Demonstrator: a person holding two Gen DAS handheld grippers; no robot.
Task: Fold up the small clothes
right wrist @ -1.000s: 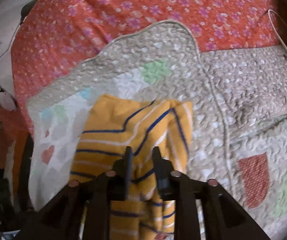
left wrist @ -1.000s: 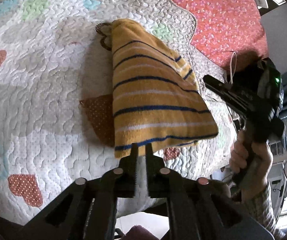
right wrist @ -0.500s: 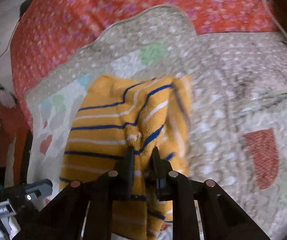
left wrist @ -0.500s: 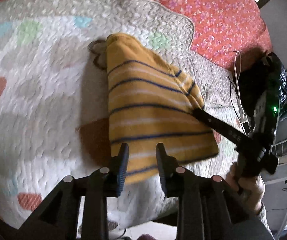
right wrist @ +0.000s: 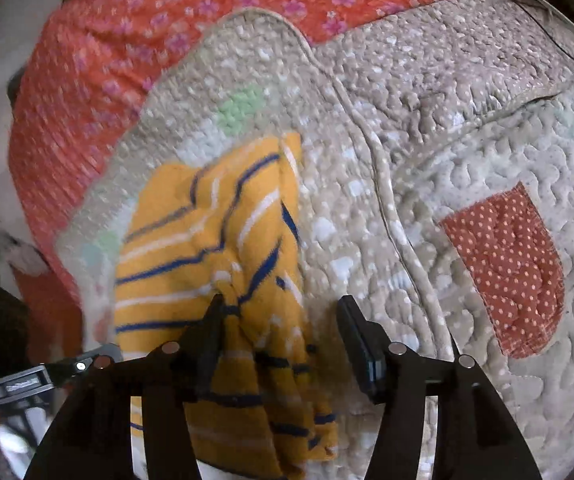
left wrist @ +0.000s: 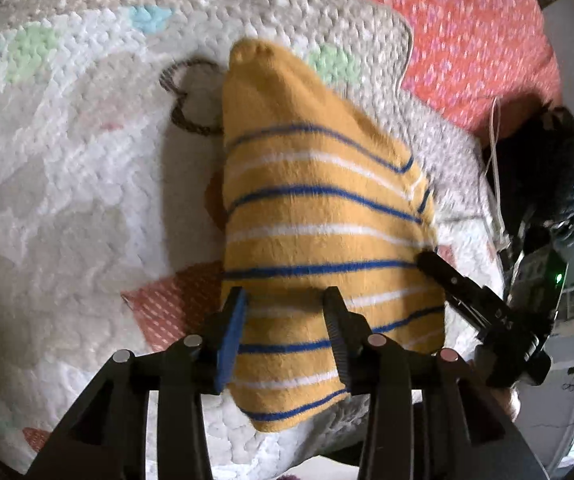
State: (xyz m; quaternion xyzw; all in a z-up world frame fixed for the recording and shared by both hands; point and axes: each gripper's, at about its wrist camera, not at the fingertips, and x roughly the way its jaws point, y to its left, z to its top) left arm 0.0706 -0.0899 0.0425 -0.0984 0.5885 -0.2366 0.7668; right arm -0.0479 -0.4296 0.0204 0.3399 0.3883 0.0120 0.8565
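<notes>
Bed: covered by a red floral spread, which runs along the far side in both views.
Quilt: pale, stitched, with heart patches in red, green and blue; it lies on top of the spread, and a red dotted patch shows in the right wrist view.
Garment: small, mustard yellow with blue and white stripes, lying folded on the quilt, bunched up along its right edge.
Left gripper: fingers spread wide, poised over the near end of the garment, gripping nothing.
Right gripper: fingers spread wide, the left one touching the bunched edge of the garment, the right one over bare quilt; not clamped.
Containers: none in view.
</notes>
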